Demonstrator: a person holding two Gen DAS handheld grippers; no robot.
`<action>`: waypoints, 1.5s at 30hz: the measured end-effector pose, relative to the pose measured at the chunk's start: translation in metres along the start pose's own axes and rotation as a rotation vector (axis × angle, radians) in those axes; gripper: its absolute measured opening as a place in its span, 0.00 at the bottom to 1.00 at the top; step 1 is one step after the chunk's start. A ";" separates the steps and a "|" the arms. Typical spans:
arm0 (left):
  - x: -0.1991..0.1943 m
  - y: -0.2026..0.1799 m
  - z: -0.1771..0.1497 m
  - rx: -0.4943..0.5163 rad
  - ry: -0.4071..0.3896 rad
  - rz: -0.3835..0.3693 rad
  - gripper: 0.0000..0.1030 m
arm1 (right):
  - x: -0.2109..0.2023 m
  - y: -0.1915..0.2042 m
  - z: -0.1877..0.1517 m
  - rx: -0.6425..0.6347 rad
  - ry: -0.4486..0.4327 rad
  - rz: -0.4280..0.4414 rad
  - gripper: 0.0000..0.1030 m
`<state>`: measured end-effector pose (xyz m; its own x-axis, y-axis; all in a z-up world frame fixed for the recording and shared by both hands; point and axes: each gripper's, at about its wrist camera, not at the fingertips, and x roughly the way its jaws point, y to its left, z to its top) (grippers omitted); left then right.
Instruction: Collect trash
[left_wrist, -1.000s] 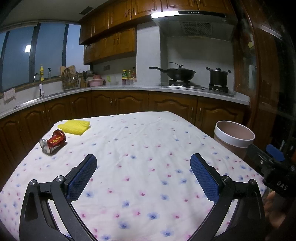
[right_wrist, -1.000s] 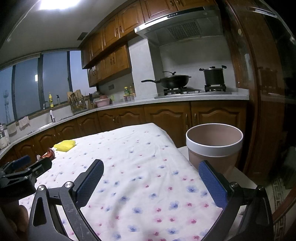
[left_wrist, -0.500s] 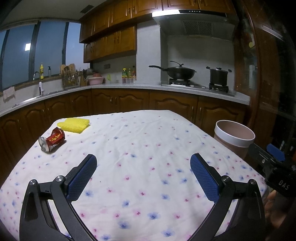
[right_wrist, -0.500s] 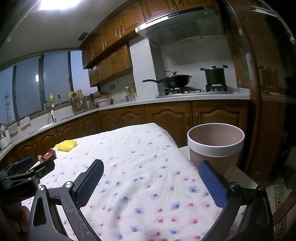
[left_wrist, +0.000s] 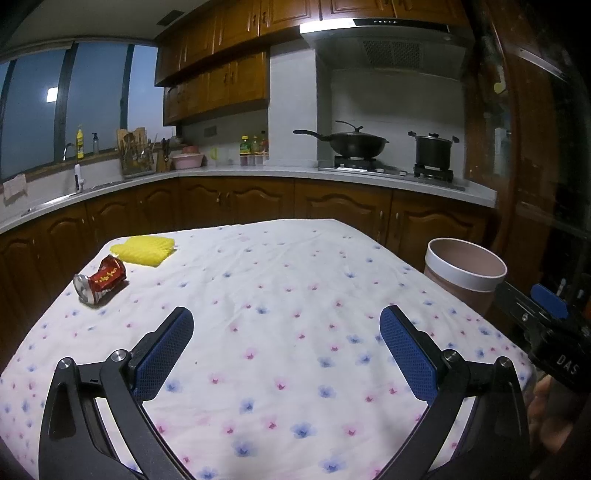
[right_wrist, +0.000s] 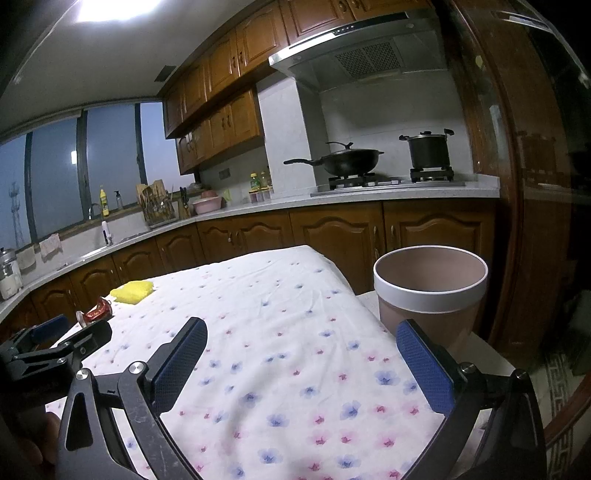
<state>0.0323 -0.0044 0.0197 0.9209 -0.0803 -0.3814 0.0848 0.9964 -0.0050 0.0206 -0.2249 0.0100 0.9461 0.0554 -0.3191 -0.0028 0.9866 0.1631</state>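
Note:
A crushed red can (left_wrist: 100, 283) lies on its side at the far left of the flowered tablecloth (left_wrist: 295, 295). Just behind it rests a yellow foam net (left_wrist: 144, 249). A pink bin with a white rim (left_wrist: 463, 272) stands off the table's right edge. My left gripper (left_wrist: 286, 339) hovers open over the near middle of the cloth, holding nothing. The right wrist view shows the can (right_wrist: 96, 314) and yellow net (right_wrist: 133, 291) far to the left, the bin (right_wrist: 428, 291) close ahead on the right. My right gripper (right_wrist: 301, 363) is open and empty.
Wooden cabinets and a grey counter (left_wrist: 258, 173) ring the table, with a wok (left_wrist: 351, 142) and pot (left_wrist: 432, 151) on the stove. A dark wooden door frame (right_wrist: 517, 184) rises right of the bin. Each gripper shows at the edge of the other's view.
Both views have shifted slightly; the can and yellow net sit a little higher in the left wrist view. Both grippers stay open and nothing has been picked up.

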 end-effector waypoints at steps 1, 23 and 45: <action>0.000 0.000 0.000 0.000 0.001 -0.003 1.00 | 0.000 -0.002 0.000 0.000 0.000 0.001 1.00; -0.001 -0.002 0.000 0.002 0.000 0.002 1.00 | 0.000 -0.001 0.001 0.001 0.000 0.001 1.00; 0.007 0.000 0.009 0.002 0.021 -0.020 1.00 | 0.002 -0.005 0.004 0.001 0.012 -0.001 1.00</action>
<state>0.0426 -0.0051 0.0255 0.9110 -0.0996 -0.4001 0.1040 0.9945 -0.0107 0.0242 -0.2300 0.0127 0.9421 0.0565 -0.3307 -0.0017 0.9865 0.1639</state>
